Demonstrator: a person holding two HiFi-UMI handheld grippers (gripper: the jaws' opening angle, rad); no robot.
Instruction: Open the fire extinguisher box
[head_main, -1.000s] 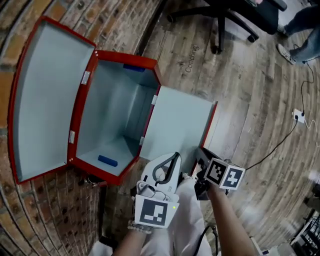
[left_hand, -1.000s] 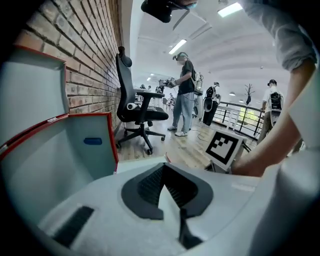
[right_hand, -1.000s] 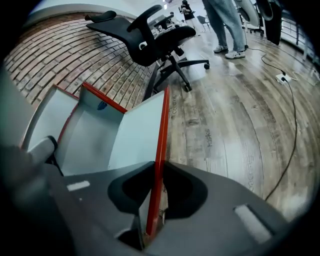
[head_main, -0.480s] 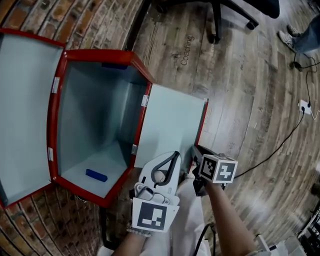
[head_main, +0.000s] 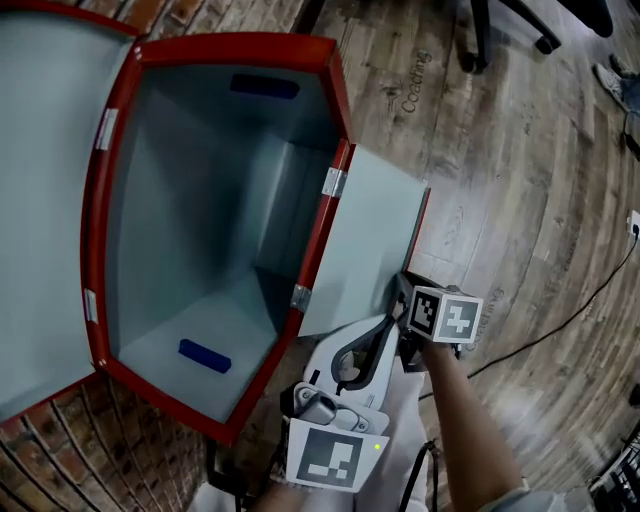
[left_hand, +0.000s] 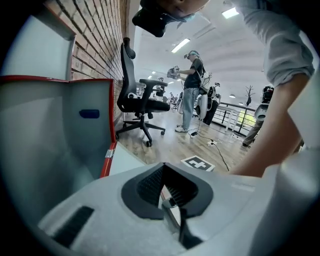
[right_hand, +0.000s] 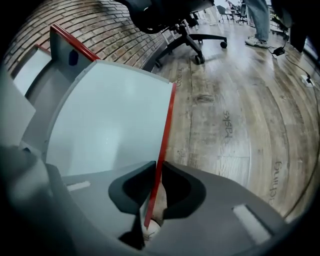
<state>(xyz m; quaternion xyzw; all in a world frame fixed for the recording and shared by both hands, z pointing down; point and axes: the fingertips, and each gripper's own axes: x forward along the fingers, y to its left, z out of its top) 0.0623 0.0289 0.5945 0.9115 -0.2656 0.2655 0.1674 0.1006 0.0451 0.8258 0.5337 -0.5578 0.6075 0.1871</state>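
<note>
The right claw (right_hand: 156, 170) pinches the red edge of the door (right_hand: 110, 115), low in the frame. The left claw (left_hand: 162, 166) is closed, holding nothing.

Wood-plank floor (head_main: 520, 200) bearing faint printed lettering (head_main: 417, 82). The red fire extinguisher box (head_main: 330, 110) stands on it at the foot of the brick wall (head_main: 60, 440). Beyond the box, an office chair (left_hand: 145, 106) rests on its castors. Well apart from the box, on the side of its open door (head_main: 365, 240), a thin dark cable (head_main: 585, 295) trails across the planks.
</note>
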